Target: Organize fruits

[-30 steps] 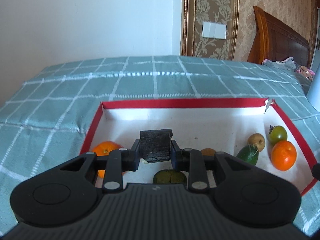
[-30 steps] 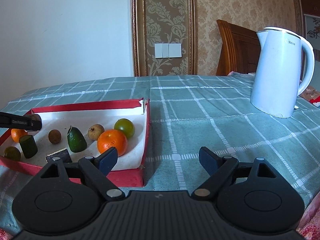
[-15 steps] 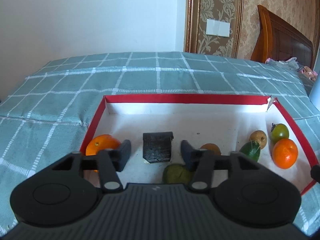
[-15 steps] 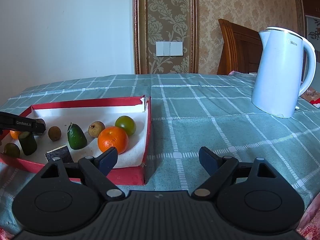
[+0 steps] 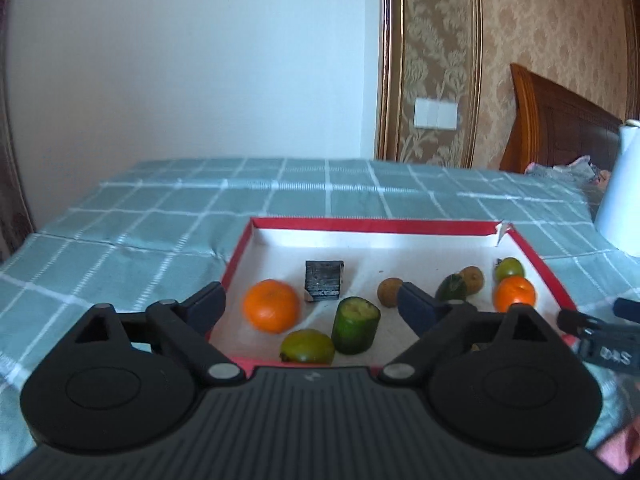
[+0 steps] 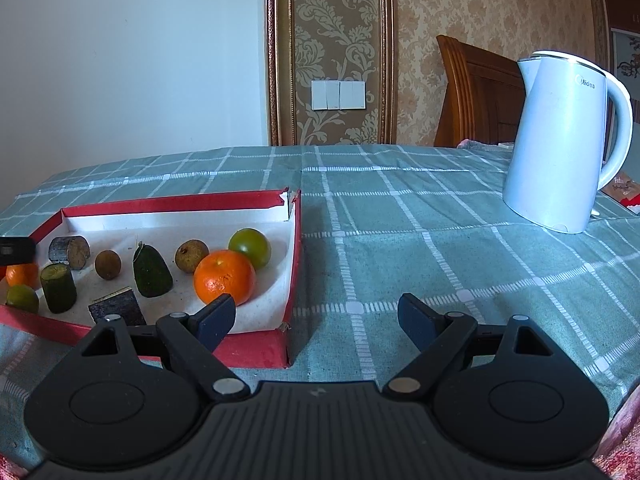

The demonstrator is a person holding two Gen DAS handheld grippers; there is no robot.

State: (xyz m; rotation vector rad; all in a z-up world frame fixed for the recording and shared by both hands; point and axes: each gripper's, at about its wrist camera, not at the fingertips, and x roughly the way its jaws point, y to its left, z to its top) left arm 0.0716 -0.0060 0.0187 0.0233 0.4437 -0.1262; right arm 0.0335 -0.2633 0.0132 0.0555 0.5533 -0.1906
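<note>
A red box with a white floor [image 5: 440, 226] [image 6: 294, 248] holds the fruit. In the left wrist view it holds a dark block [image 5: 324, 280], an orange [image 5: 272, 305], a green cut cylinder [image 5: 355, 325], a green round fruit [image 5: 307, 346], a brown fruit [image 5: 389, 292] and more fruit at the right, with a second orange [image 5: 514, 294]. My left gripper [image 5: 312, 306] is open and empty, in front of the box's near edge. My right gripper [image 6: 316, 318] is open and empty at the box's right front corner, near an orange [image 6: 224, 277].
A white electric kettle [image 6: 560, 140] stands on the green checked tablecloth [image 6: 440, 240] to the right of the box. A wooden headboard [image 6: 480, 92] stands behind the table. The right gripper's tip shows at the right edge of the left wrist view [image 5: 600, 336].
My left gripper let go of the dark block, opened wide and drew back from the box; the block now lies on the box floor. My right gripper hardly moved.
</note>
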